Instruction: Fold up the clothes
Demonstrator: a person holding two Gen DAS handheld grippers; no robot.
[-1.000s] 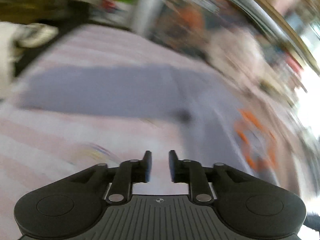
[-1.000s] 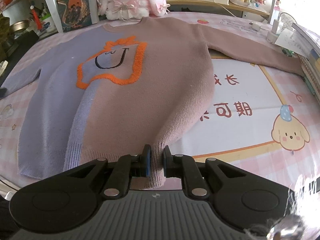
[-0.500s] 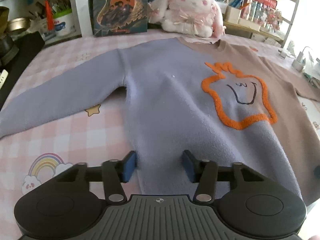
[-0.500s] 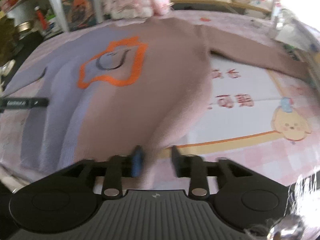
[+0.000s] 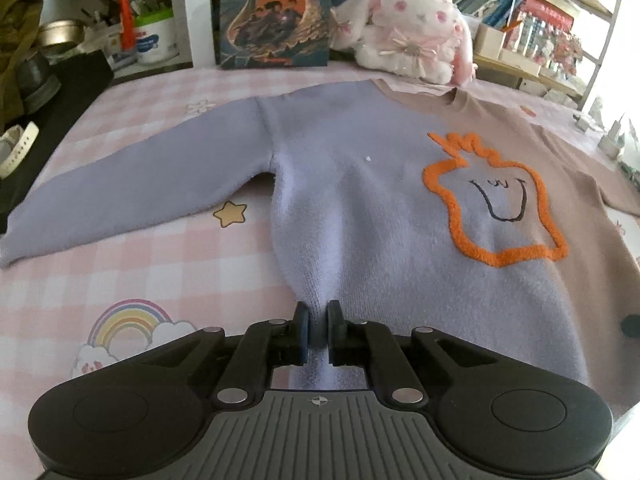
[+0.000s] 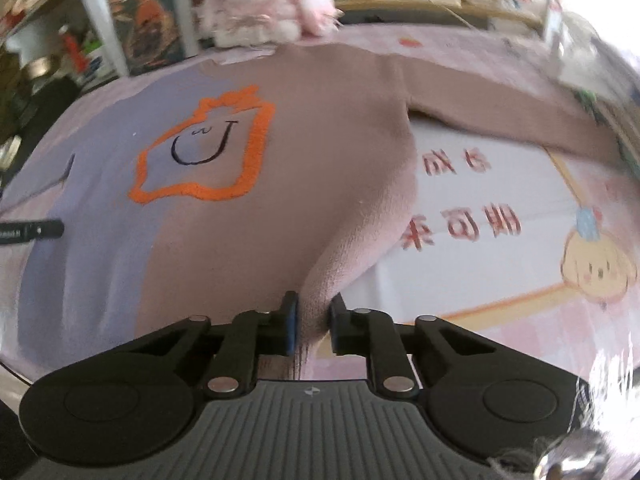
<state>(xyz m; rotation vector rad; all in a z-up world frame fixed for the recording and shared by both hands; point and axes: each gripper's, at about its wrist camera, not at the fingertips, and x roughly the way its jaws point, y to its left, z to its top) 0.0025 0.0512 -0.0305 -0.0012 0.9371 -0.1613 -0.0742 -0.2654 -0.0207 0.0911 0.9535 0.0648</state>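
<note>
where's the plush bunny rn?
Plush bunny sits at the bed's far edge in both views, just beyond the sweater collar, right of the book.

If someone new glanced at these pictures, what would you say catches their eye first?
Probably the two-tone sweater, lilac and brown, spread flat over the pink checked cloth, with a fuzzy orange outline around a smiling face on its chest. Next, the fluffy white and pink plush rabbit beyond its collar, and the left tool pinching the hem.
</note>
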